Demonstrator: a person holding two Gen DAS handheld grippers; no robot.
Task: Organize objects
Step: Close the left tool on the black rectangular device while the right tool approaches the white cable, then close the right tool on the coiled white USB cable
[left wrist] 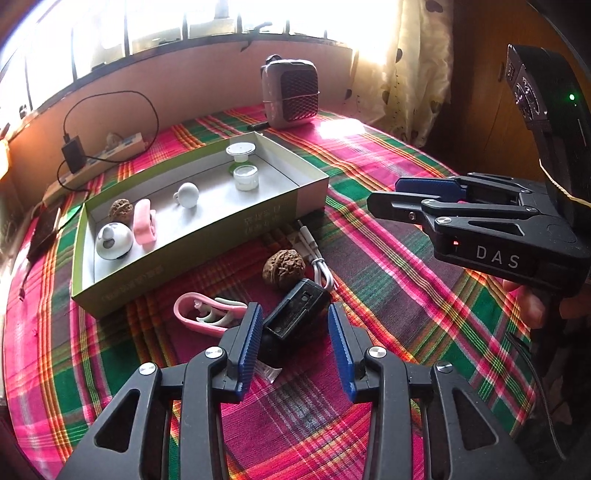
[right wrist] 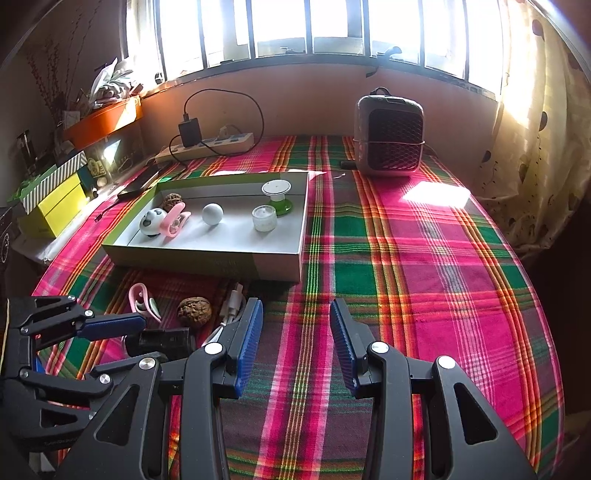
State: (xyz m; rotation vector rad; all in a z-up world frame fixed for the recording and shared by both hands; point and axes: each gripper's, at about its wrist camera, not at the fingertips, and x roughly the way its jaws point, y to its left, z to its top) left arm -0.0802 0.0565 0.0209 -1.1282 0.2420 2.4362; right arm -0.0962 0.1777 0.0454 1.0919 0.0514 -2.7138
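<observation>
Hand-held gripper (left wrist: 295, 314) open around black box (left wrist: 295, 314).

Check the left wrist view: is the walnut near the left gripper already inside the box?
No, that walnut lies on the tablecloth outside the box.

A plaid cloth (right wrist: 406, 258) in pink, green and dark stripes covers the surface, a bright sun patch near its far right. At the back stands a small grey heater (right wrist: 389, 134) with a dark mesh front, upright near the wall. Left of it lies a white power strip (right wrist: 218, 144) with a black adapter (right wrist: 189, 133) plugged in — its cable loops up the wall. Barred windows (right wrist: 295, 26) run above; a spotted cream curtain (right wrist: 535, 129) hangs at right. An orange planter (right wrist: 107, 120) and a yellow box (right wrist: 55, 206) sit far left.
</observation>
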